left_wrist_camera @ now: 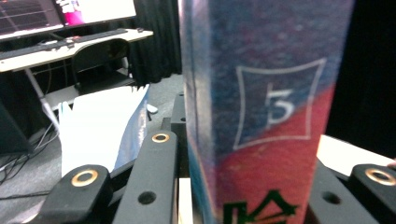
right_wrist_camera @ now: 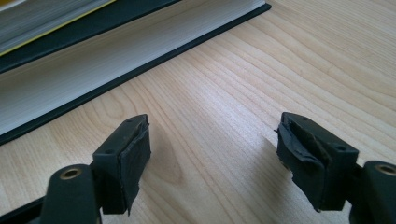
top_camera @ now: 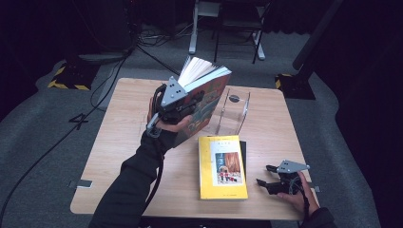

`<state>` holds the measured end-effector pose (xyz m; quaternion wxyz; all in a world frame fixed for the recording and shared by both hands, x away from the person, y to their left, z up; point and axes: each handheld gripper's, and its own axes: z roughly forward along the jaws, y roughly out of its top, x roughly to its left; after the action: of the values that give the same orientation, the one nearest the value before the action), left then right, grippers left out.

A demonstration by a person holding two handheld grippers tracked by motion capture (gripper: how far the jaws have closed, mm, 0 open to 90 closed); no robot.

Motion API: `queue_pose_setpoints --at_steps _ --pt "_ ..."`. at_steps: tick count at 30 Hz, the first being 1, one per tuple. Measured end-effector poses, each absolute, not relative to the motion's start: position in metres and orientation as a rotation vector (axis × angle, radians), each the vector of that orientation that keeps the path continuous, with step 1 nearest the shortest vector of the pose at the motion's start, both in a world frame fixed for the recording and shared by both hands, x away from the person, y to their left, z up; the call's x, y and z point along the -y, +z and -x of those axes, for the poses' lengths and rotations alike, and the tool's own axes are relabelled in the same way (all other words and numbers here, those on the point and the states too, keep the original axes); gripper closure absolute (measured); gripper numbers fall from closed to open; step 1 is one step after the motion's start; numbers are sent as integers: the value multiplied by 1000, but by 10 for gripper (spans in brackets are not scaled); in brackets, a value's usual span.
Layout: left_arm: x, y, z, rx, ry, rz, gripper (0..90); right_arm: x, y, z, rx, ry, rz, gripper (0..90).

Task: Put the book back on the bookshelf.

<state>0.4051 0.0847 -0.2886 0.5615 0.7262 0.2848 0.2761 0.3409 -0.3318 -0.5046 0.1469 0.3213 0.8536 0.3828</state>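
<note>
My left gripper [top_camera: 183, 102] is shut on a thick book with a colourful cover [top_camera: 205, 92] and holds it tilted in the air above the table's left half, pages fanning at the top. In the left gripper view its blue and red spine [left_wrist_camera: 266, 116], marked with a 5, stands between the jaws. A yellow book [top_camera: 222, 166] lies flat on a black book [top_camera: 243, 148] near the front middle. My right gripper [top_camera: 267, 176] rests low at the front right, open, with bare wood between its pads [right_wrist_camera: 133, 158]; the black book's page edge [right_wrist_camera: 93, 60] lies just ahead.
A clear acrylic stand [top_camera: 234, 111] stands upright behind the yellow book. The wooden table [top_camera: 123, 142] has its edge close to the right hand. Chairs, cables and a stand base sit on the grey floor beyond.
</note>
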Motion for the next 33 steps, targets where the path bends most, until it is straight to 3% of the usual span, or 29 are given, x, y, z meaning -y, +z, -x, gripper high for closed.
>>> queue_pose_setpoints --at_steps 33 --pt "-12 -333 -489 -854 754 -1791 737 332 -505 -340 -2459 1101 -915 262"
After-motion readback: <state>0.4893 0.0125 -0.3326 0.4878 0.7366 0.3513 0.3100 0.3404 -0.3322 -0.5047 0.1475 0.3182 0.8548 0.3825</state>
